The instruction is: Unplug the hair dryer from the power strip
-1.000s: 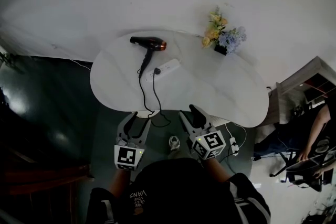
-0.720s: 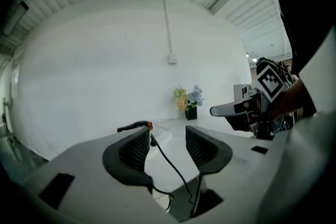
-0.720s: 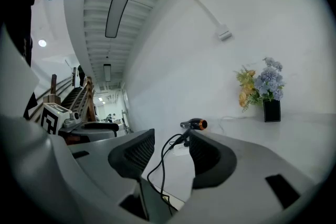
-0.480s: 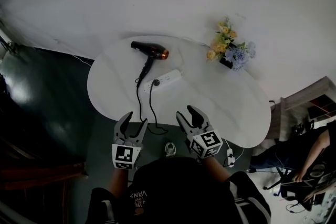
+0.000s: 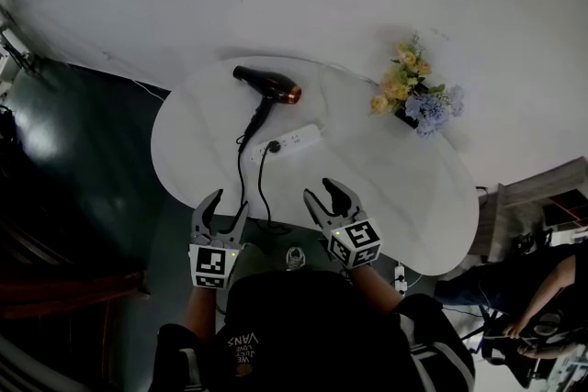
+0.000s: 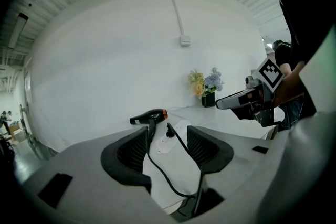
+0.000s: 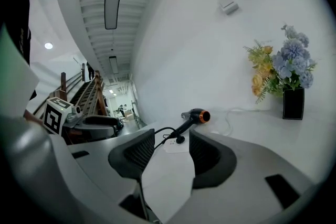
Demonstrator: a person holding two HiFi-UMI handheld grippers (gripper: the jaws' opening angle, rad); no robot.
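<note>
Head view: hair dryer [image 5: 268, 85] plug [image 5: 273, 146] in pwr strip [image 5: 298, 140].

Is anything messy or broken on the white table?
Nothing looks broken or spilled. The hair dryer lies on its side, and its black cord trails in a long loose loop to the near edge of the table before coming back to the power strip. The flowers stand upright.

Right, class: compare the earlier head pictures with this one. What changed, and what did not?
The left gripper and right gripper moved forward to the near edge of the table; the left one's jaws are opening, with nothing between them. Nothing was grasped. The hair dryer, its plug in the power strip, and the flowers stayed put.
</note>
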